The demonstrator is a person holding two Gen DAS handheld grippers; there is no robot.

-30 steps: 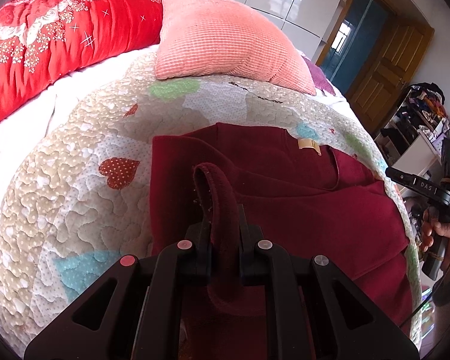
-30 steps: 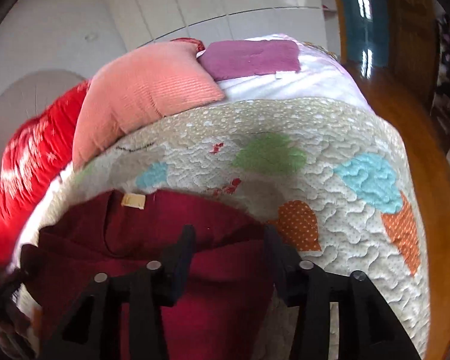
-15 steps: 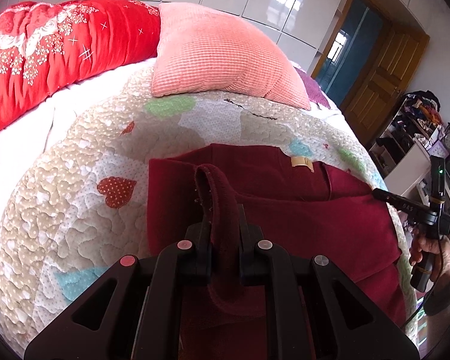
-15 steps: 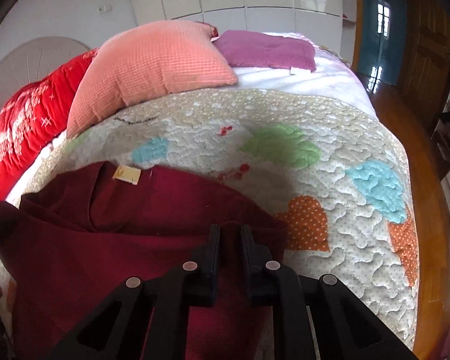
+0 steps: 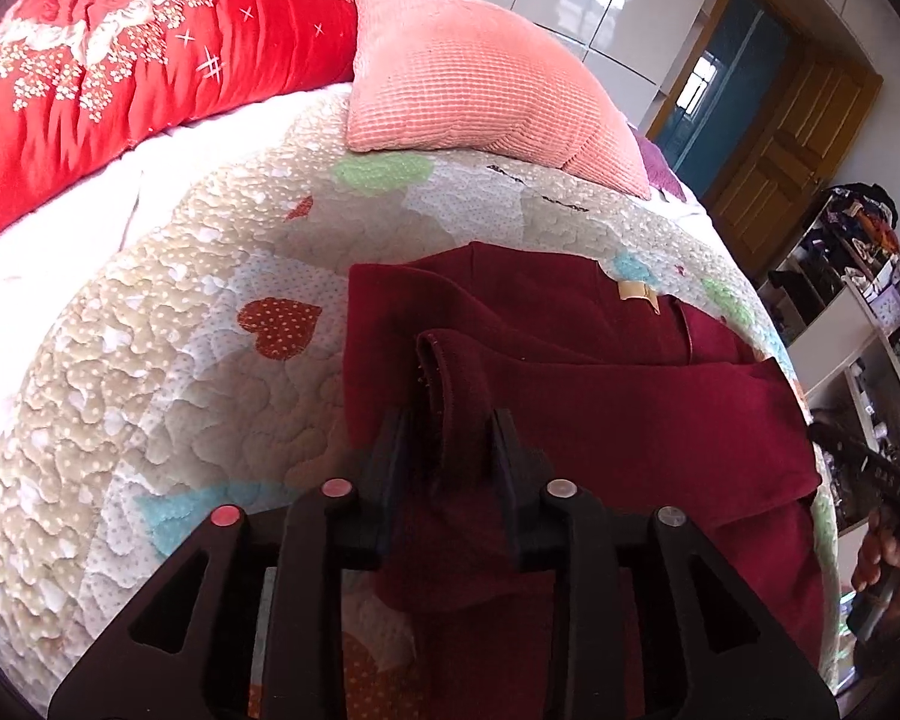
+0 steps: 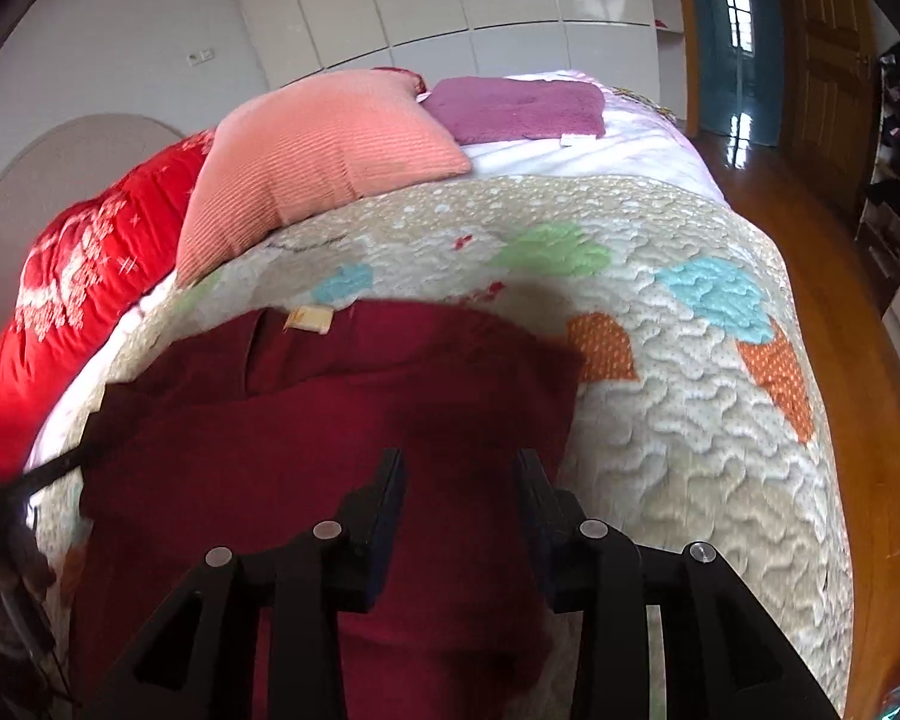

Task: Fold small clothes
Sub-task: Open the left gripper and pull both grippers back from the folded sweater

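Note:
A dark red garment (image 5: 600, 396) lies spread on the quilted bedspread (image 5: 150, 396), its tan label (image 5: 636, 291) at the far edge. My left gripper (image 5: 450, 426) is opening; a raised fold of the red cloth still stands between its fingers, which have come off it. In the right wrist view the garment (image 6: 330, 420) fills the lower left, its label (image 6: 312, 319) at the top. My right gripper (image 6: 459, 462) hovers over the garment's right part, its jaws opening with only flat cloth below them. A hand (image 5: 882, 558) holding that gripper shows at the right edge.
A pink ribbed pillow (image 5: 480, 78) and a red flowered quilt (image 5: 120, 72) lie at the head of the bed. A purple towel (image 6: 522, 108) sits beyond the pillow. The wooden floor (image 6: 870, 450) runs along the bed's right side, with a door and cluttered shelves (image 5: 858, 276) beyond.
The left jaws, earlier shut on the red fold, have parted around it. The right jaws closed at the garment's right edge, then parted again as that gripper shifted over the cloth.

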